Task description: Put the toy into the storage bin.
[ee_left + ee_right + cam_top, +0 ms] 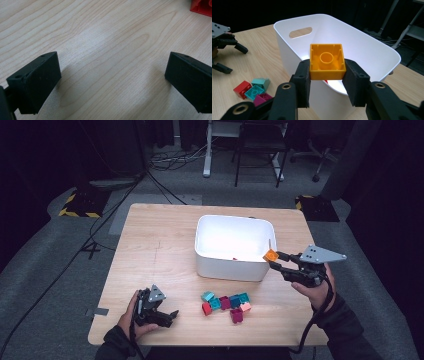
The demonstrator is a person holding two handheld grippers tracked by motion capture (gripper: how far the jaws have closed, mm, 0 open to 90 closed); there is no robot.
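Wooden bench (150, 245) is carrying everything here, pale grain, flat and bare across most of its top. White plastic tub (233, 268) is sitting near the middle-right of it, open on top, smooth thin walls, a handle slot cut in the far wall as the right gripper view is showing it. Something small and red is lying at the bottom, too hidden to tell what.

Left tongs (172, 316) are resting low on the bench at the near left corner, jaws standing wide apart with nothing between them, just bare wood showing in the left gripper view.

Right tongs (272, 260) are hovering at the tub's right near corner, clamped on the orange block (326, 61), one pad pressing each of two opposite side walls. Block is sitting just above the rim, hollow underside turned toward the camera, tilted a little.

Pile of small blocks (226, 302) is lying on the bench just in front of the tub, teal, red, magenta, blue and pink ones touching each other.

Handling judgement: orange block is looking like hard moulded plastic, light, stiff, hollow, not fragile. Glossy walls are probably slippery, so flat opposite sides are the sensible place to be gripping, as now; pinching corners or the studs would likely be letting it twist out.
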